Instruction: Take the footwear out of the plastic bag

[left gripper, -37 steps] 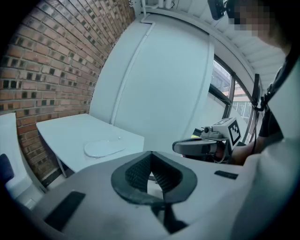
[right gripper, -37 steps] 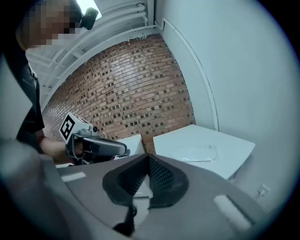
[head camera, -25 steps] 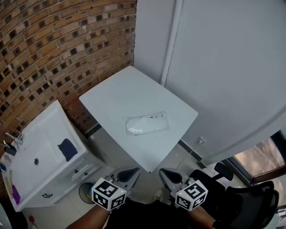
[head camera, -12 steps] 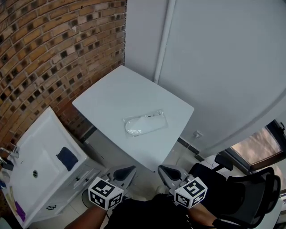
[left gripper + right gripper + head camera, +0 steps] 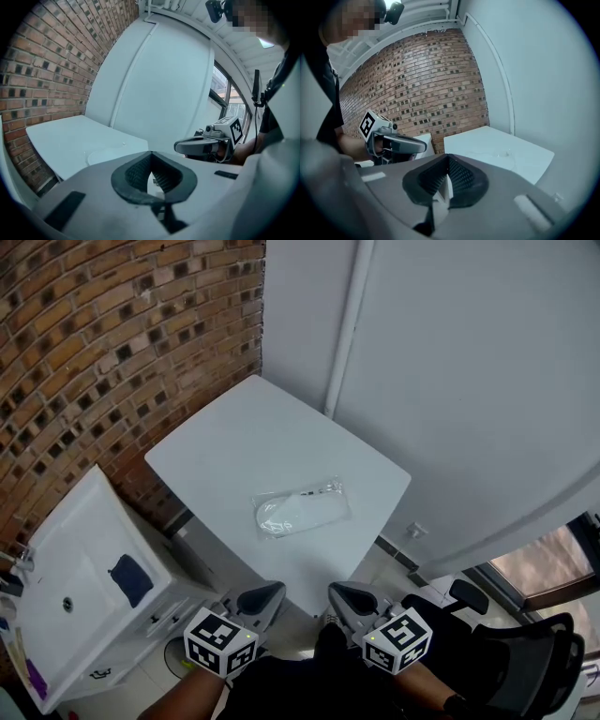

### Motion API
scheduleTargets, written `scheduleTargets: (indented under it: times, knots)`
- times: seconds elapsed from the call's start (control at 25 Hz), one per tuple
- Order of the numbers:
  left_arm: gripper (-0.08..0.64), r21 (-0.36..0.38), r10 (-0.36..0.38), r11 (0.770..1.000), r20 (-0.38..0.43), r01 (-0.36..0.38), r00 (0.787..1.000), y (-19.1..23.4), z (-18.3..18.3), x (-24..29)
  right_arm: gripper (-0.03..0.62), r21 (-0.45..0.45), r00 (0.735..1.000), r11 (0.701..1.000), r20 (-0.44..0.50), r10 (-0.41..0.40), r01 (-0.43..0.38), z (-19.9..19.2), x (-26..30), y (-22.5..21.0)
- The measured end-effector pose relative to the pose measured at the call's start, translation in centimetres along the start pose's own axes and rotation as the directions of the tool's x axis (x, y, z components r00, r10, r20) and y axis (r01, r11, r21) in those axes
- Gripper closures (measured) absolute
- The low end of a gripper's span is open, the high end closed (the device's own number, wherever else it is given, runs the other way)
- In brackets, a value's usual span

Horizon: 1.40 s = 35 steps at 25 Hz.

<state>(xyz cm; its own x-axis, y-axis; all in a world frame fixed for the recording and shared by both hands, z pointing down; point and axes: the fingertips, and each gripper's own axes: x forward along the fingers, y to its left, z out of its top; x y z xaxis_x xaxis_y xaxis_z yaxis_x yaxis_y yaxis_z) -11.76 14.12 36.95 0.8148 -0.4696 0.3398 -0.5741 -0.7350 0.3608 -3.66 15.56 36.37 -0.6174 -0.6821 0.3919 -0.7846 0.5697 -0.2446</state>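
We hold the left hand-held gripper (image 5: 264, 594) and right hand-held gripper (image 5: 343, 594) side by side short of the desk (image 5: 234, 437), both closed and empty. The plastic bag (image 5: 323, 505) with the footwear (image 5: 281, 516) lies flat mid-desk, well apart from them, likely awaiting our reach.

Brick wall (image 5: 112, 334) behind white table (image 5: 239, 432) and vanity (image 5: 89, 545).

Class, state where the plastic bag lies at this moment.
In the head view, the plastic bag lies near the middle of the white table, slightly toward its near edge.
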Motion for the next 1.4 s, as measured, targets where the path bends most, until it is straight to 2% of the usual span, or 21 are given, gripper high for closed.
scheduleTargets:
  times: [0.36,0.64,0.8,0.96,1.16,1.28,1.4]
  knots:
    - [0.555,-0.041,0.168,0.985,0.015,-0.168,0.986,1.5,3.8,7.5,0.589,-0.037,0.992,0.992,-0.038,0.118,-0.119,3.3,1.8,-9.7]
    - [0.554,-0.034,0.313,0.949,-0.014,-0.313,0.950,2.8,4.4,11.8,0.589,-0.052,0.979,0.981,-0.088,0.183,-0.188,2.5,3.1,-15.5]
    - [0.554,-0.025,0.359,0.932,-0.046,-0.361,0.932,4.0,4.0,12.3,0.589,-0.037,0.974,0.979,-0.111,0.195,-0.200,1.1,4.1,-16.9]
    - [0.554,-0.016,0.357,0.933,-0.076,-0.359,0.931,5.7,3.6,12.7,0.589,-0.039,0.975,0.981,-0.127,0.184,-0.190,0.5,5.4,-17.3]
    - [0.554,0.016,0.288,0.957,-0.131,-0.288,0.949,7.6,2.4,13.4,0.589,-0.029,0.984,0.994,-0.143,0.104,-0.109,0.1,7.1,-17.8]
    - [0.554,0.106,0.283,0.958,-0.167,-0.268,0.944,9.9,1.9,13.9,0.586,-0.025,0.988,0.999,-0.152,0.034,-0.038,-0.1,8.2,-18.2]
    - [0.551,0.224,0.265,0.952,-0.254,-0.210,0.930,12.2,-0.3,15.2,0.576,-0.029,0.984,0.999,-0.170,-0.046,0.042,-1.2,9.1,-19.0]
